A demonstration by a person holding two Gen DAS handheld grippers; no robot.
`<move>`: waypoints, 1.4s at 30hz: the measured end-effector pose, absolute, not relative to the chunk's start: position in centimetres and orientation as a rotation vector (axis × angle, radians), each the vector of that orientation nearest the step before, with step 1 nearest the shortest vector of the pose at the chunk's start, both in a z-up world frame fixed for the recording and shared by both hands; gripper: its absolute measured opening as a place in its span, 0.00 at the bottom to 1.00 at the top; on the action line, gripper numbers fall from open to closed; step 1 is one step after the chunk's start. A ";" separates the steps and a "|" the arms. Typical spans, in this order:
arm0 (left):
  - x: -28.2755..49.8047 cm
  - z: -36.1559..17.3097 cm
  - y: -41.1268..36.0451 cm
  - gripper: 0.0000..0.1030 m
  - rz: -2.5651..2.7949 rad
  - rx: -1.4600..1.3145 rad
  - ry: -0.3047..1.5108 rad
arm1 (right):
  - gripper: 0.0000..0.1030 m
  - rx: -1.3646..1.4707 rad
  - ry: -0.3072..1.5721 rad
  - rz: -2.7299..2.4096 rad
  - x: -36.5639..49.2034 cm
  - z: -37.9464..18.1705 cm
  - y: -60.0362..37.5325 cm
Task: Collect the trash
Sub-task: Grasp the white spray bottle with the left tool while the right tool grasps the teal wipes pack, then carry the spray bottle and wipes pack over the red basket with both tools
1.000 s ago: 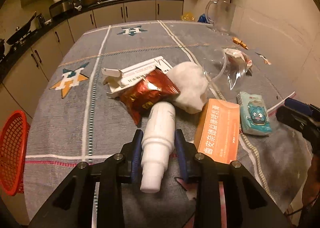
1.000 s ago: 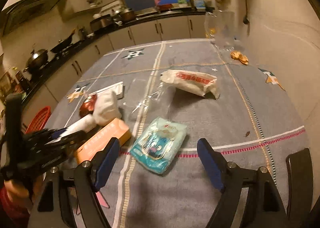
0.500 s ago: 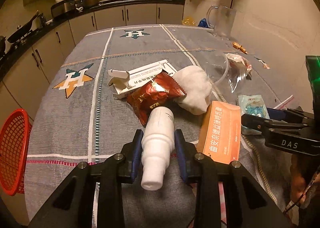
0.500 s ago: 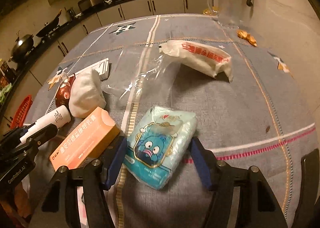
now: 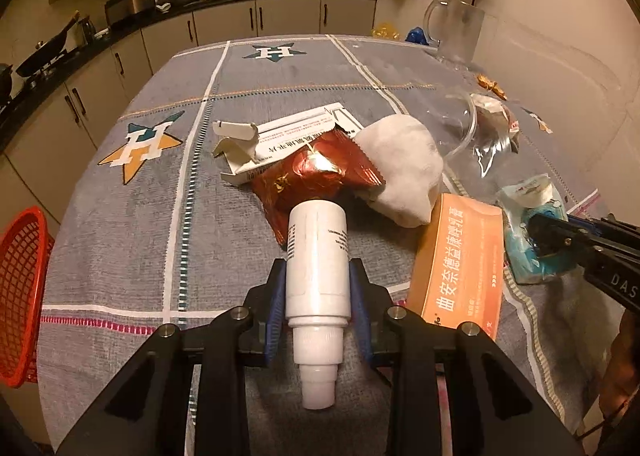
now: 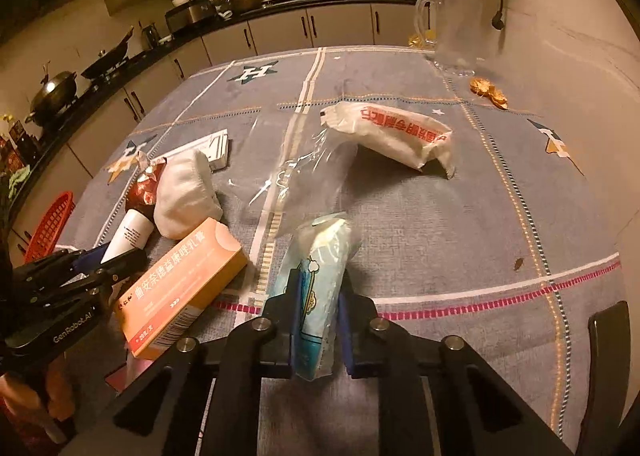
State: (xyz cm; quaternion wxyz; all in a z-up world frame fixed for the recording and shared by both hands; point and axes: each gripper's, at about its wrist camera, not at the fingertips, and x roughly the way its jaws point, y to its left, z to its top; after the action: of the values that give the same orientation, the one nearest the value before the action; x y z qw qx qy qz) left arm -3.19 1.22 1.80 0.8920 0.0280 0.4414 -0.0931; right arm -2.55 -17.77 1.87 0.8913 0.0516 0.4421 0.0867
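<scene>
Your left claw (image 5: 318,298) grips bottle (image 5: 318,268) | right claw (image 6: 318,320) just closed, pinching tissue pack (image 6: 318,288) | soft pack could slip when lifted

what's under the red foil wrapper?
The red foil wrapper overlaps the torn white carton at its far edge; the white bottle's base hides its near edge. Anything else beneath it is covered.

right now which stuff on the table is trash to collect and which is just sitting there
Trash: white bottle in left gripper, blue packet in right gripper, orange box, red wrapper.
Just there: glass mug, red basket.
</scene>
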 end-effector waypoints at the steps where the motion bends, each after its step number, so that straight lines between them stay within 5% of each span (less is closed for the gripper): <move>1: -3.3 2.0 1.3 0.28 -0.187 0.059 0.909 | 0.15 0.109 0.910 0.180 -2.7 2.1 -17.9; 42: -6.7 5.4 6.6 0.28 -0.082 -0.017 0.801 | 0.14 0.053 0.822 0.366 -3.9 6.2 -9.8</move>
State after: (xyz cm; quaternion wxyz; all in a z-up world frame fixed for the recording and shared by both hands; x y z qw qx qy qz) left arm -6.71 6.60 5.38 0.9201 -0.0081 0.3897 -0.0399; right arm -3.92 -9.78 6.17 0.9002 0.0256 0.3972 0.1768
